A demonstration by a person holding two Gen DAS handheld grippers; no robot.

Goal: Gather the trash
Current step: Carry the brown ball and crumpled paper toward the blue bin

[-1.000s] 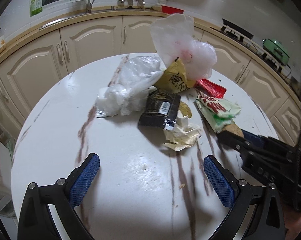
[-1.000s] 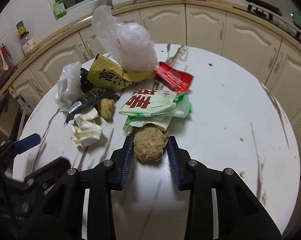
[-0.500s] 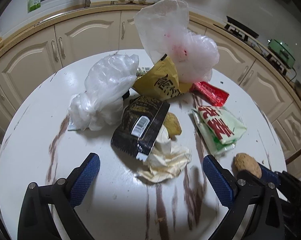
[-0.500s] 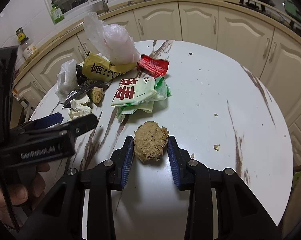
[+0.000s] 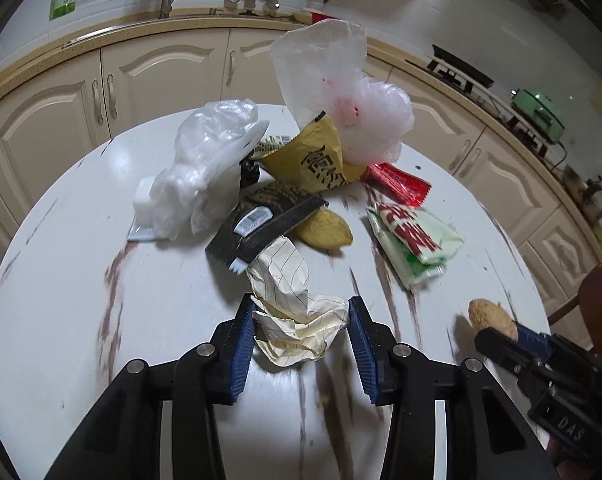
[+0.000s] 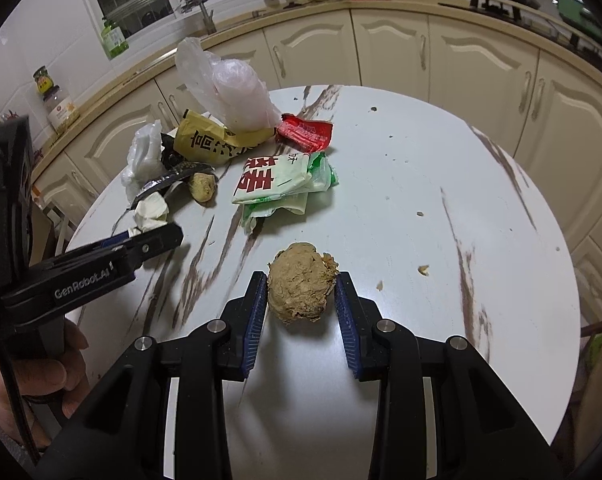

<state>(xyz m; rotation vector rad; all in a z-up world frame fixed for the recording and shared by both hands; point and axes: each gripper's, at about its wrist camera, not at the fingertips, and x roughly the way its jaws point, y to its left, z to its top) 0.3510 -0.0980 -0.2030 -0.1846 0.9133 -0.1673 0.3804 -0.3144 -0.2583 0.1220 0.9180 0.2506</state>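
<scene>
Left tongs closing, crumpled lined paper between the blue pads; pads look to meet the paper's edges, paper resting on the round white surface.

Right tongs clenched on a brown fibrous lump, pads pressed to both its sides, near front of surface.

Rest of trash heaped toward the far side: clear plastic bag, black wrapper touching the paper's far end, yellow packet, pinkish-white bag leaning on the yellow packet, red wrapper, green-white packet. A second brown lump partly under the black wrapper.
</scene>
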